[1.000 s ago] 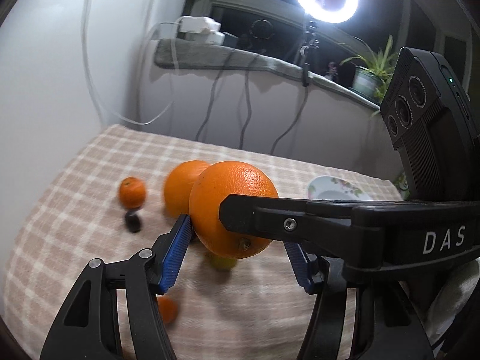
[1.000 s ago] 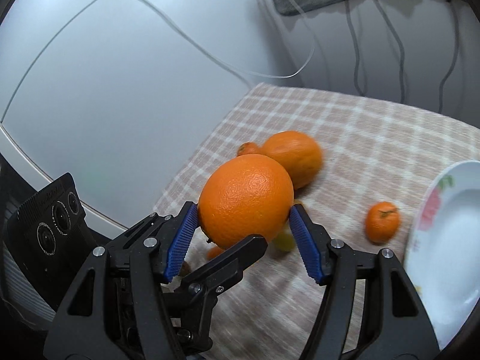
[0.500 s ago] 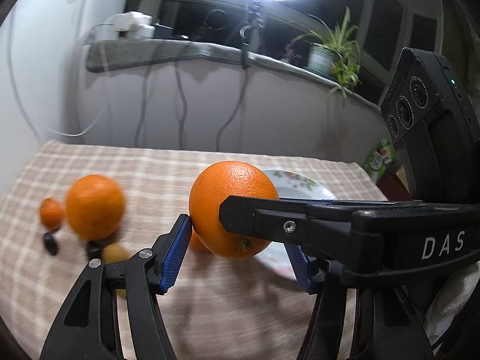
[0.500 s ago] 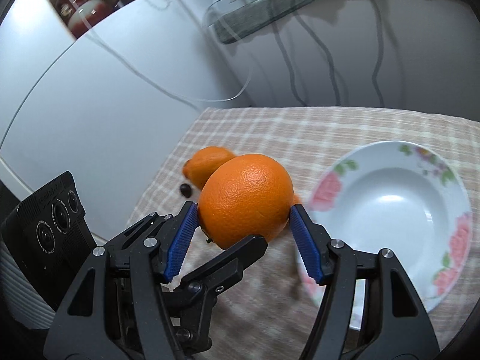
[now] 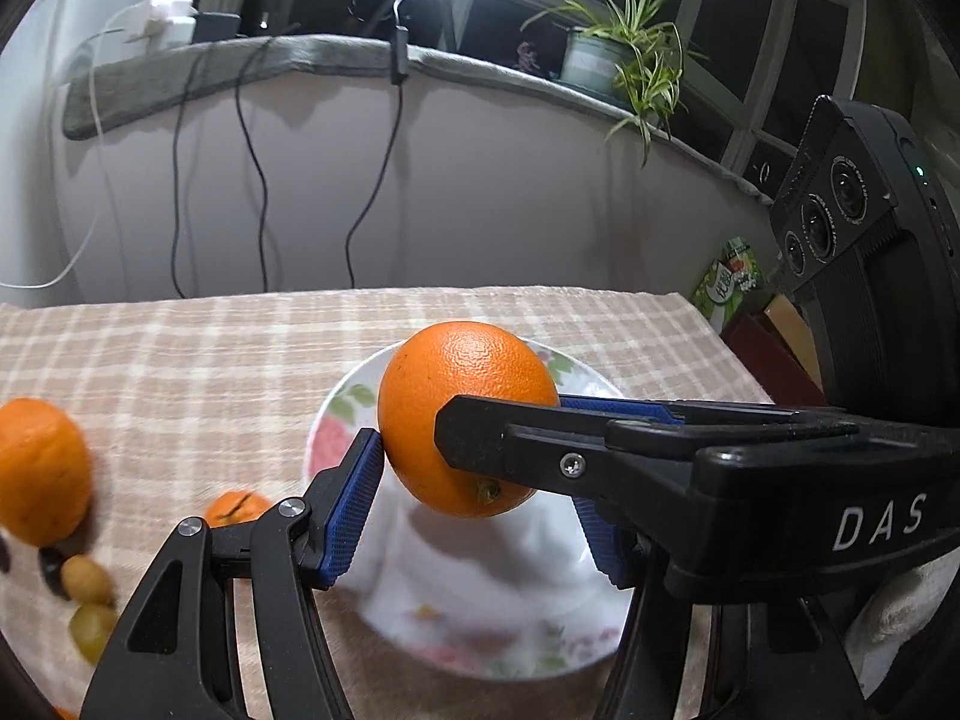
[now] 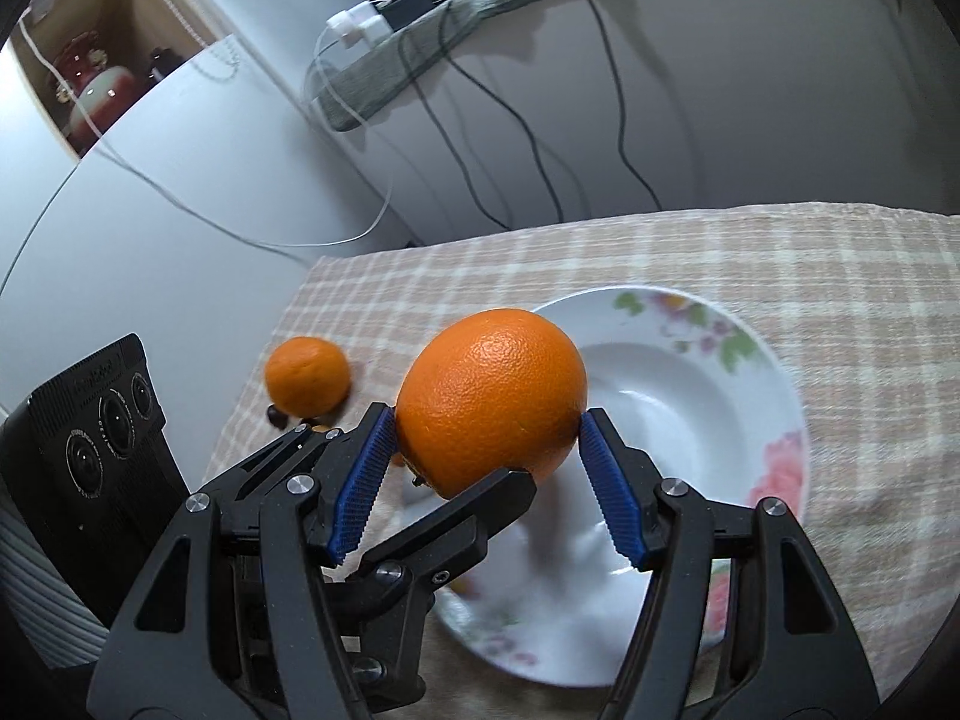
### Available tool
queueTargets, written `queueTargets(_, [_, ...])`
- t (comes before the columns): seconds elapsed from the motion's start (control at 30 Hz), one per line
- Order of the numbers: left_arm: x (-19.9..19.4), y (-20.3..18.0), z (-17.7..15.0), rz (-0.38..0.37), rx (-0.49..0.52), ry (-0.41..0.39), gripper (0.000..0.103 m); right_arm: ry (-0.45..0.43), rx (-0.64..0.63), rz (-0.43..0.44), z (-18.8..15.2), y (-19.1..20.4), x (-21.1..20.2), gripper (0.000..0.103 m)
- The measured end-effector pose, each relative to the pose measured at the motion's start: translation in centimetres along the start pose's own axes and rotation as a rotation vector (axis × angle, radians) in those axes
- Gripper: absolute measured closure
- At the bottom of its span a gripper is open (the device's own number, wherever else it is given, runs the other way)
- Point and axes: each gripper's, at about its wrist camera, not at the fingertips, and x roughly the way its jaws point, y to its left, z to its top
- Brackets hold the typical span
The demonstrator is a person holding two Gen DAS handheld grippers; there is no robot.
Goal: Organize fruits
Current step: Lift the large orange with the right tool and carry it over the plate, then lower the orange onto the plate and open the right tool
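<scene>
Both hand-held grippers pinch one big orange (image 5: 465, 420) together: the left hand-held gripper (image 5: 480, 495) and the right hand-held gripper (image 6: 486, 483) each press blue pads on its sides, holding it in the air above a flowered plate (image 6: 774, 396). Farther left on the checked tabletop (image 5: 180, 360) sit a second orange (image 6: 307, 375), a small tangerine (image 5: 235, 507) and smaller fruits.

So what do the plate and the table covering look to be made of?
Plate: likely glazed ceramic, going by its glossy white surface with highlights and printed flowers on the rim. Table covering: woven fabric, matte, with a beige-and-cream check and soft wrinkles near the plate.
</scene>
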Motion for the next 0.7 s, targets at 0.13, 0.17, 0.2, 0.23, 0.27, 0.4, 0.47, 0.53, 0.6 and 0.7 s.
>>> queueTargets(0.13, [1.3, -0.1, 0.1, -0.021, -0.008, 0.027, 0.042, 0.009, 0.009, -0.024, 0.1, -1.0, 0.3, 0.036])
queueTargets(0.17, [1.5, -0.2, 0.1, -0.024, -0.008, 0.032, 0.042, 0.012, 0.01, -0.029, 0.1, -1.1, 0.3, 0.036])
queueTargets(0.2, [1.6, -0.2, 0.1, -0.025, -0.008, 0.035, 0.042, 0.014, 0.01, -0.033, 0.1, -1.3, 0.4, 0.036])
queueTargets(0.23, [1.8, -0.2, 0.1, -0.027, -0.009, 0.04, 0.042, 0.017, 0.011, -0.035, 0.2, -1.4, 0.4, 0.036])
queueTargets(0.27, [2.0, -0.2, 0.0, -0.028, -0.009, 0.043, 0.042, 0.019, 0.014, -0.039, 0.2, -1.6, 0.5, 0.036])
queueTargets(0.4, [2.6, -0.2, 0.0, -0.024, -0.006, 0.057, 0.042, 0.029, 0.01, -0.054, 0.3, -1.7, 0.8, 0.036])
queueTargets(0.47, [2.8, -0.2, 0.0, -0.021, -0.003, 0.064, 0.042, 0.034, 0.008, -0.062, 0.2, -1.7, 1.0, 0.036])
queueTargets(0.53, [3.0, -0.3, 0.2, -0.021, -0.003, 0.064, 0.042, 0.03, 0.009, -0.062, 0.2, -1.8, 0.9, 0.036])
queueTargets(0.6, [3.1, -0.3, 0.3, -0.02, -0.002, 0.069, 0.042, 0.028, 0.013, -0.06, 0.3, -1.8, 1.0, 0.036])
queueTargets(0.7, [3.2, -0.4, 0.4, -0.018, 0.007, 0.074, 0.041, 0.025, 0.007, -0.065, 0.2, -1.8, 0.9, 0.036])
